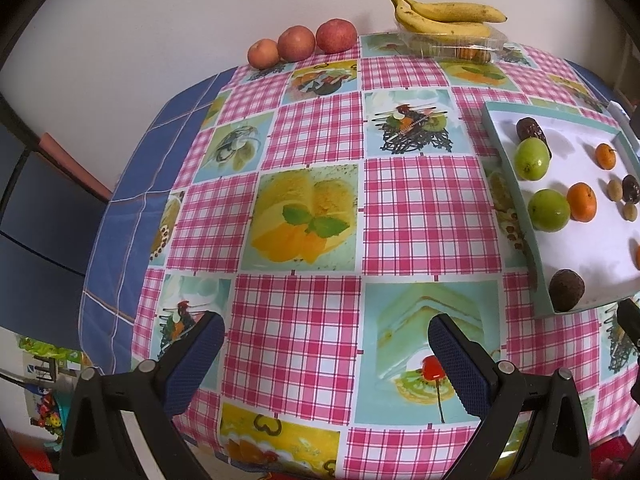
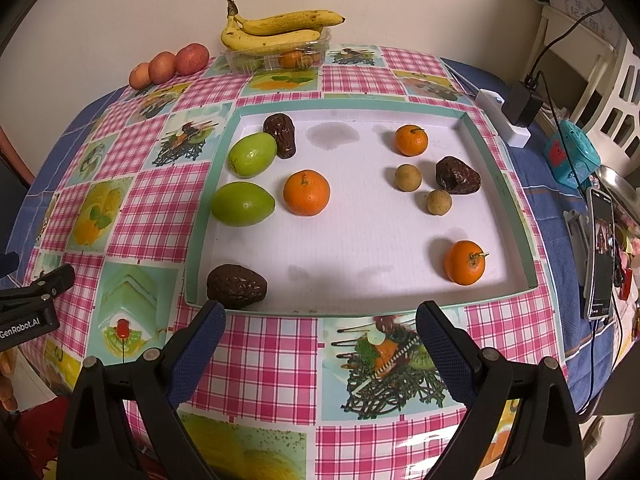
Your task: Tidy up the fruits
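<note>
A shallow white tray with a teal rim (image 2: 496, 176) (image 1: 516, 200) holds scattered fruit: two green fruits (image 2: 243, 204) (image 1: 548, 210), three oranges (image 2: 307, 193), two small tan round fruits (image 2: 408, 177) and three dark wrinkled fruits (image 2: 236, 286). My right gripper (image 2: 320, 328) hovers open over the tablecloth just in front of the tray's near edge, nothing between its fingers. My left gripper (image 1: 326, 338) is open and empty above the cloth, left of the tray. The left gripper (image 2: 40, 292) also shows at the left edge of the right wrist view.
Three reddish apples (image 1: 298, 42) (image 2: 172, 65) line the far table edge by the wall. Bananas (image 1: 444, 18) (image 2: 276, 28) lie on a clear plastic box of fruit. To the right stand a charger block (image 2: 520, 106), a phone (image 2: 600, 256) and a teal box (image 2: 574, 158).
</note>
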{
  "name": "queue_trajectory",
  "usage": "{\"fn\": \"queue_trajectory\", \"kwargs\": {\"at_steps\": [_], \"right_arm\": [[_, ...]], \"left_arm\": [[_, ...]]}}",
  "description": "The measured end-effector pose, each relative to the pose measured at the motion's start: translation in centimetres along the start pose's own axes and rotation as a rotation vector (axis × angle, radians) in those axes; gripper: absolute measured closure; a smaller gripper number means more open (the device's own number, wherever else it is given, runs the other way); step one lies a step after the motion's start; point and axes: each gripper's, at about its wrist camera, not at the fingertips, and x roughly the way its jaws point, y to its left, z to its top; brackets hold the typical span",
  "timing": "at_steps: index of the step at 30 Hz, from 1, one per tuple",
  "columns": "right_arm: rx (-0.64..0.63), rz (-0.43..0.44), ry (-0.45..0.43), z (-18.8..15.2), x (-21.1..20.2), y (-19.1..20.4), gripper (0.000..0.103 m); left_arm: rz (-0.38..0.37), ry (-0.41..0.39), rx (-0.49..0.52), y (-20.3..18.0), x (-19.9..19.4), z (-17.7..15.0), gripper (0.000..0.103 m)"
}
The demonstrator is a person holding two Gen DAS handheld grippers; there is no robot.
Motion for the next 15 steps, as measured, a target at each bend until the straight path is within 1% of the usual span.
{"fn": "queue_trajectory", "kwargs": {"at_steps": [15], "right_arm": [[0.013, 0.0, -0.001, 0.0, -0.06, -0.17, 0.007]], "left_arm": [[0.011, -0.002, 0.003, -0.05, -0.09, -0.09, 0.0]]}}
